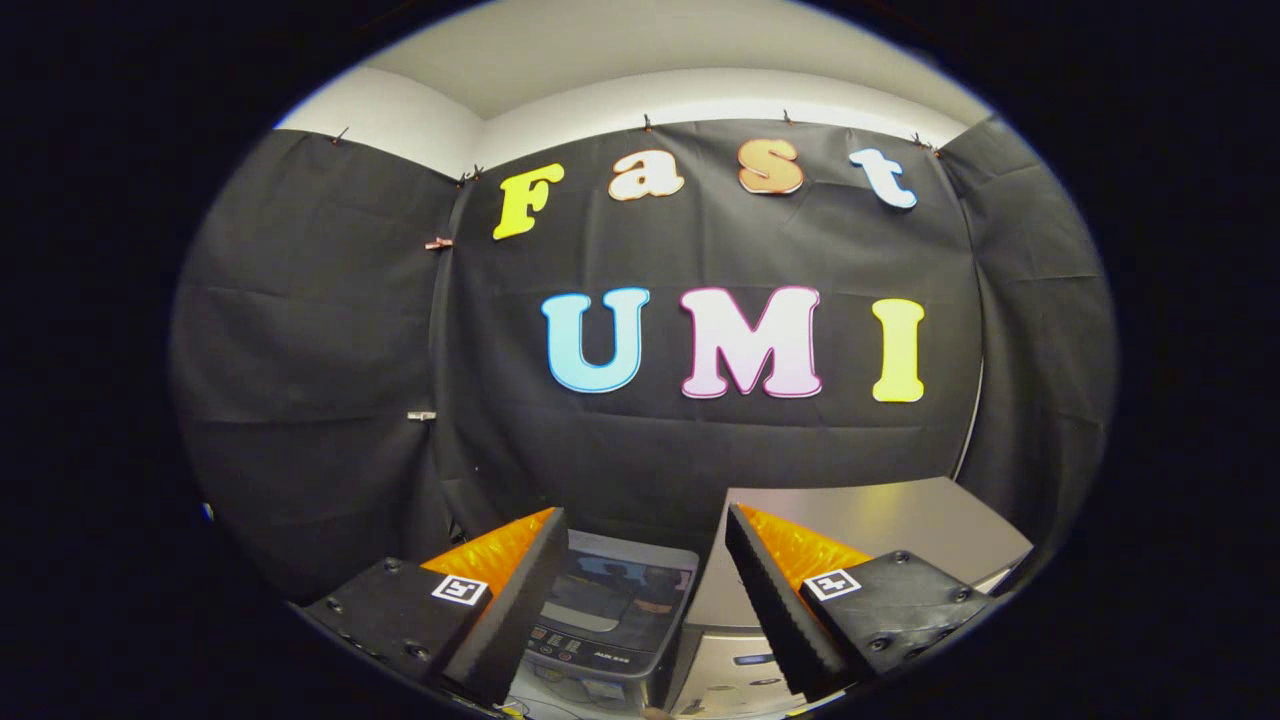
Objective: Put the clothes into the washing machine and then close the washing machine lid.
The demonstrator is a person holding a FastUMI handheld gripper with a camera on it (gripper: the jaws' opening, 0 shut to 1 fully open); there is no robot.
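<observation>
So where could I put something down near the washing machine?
The flat grey top beside the washing machine, beyond the open hand-held gripper, looks bare. The washing machine's lid is bare too, but sits tight between the fingers.

Gripper (640,590): jaws spread apart, wedge-shaped with ribbed inner faces; screwed-down mounting blocks each carry a square black-and-white marker tag (459,589).

Dim booth, sharp focus, strong fisheye bending toward the edges.
</observation>
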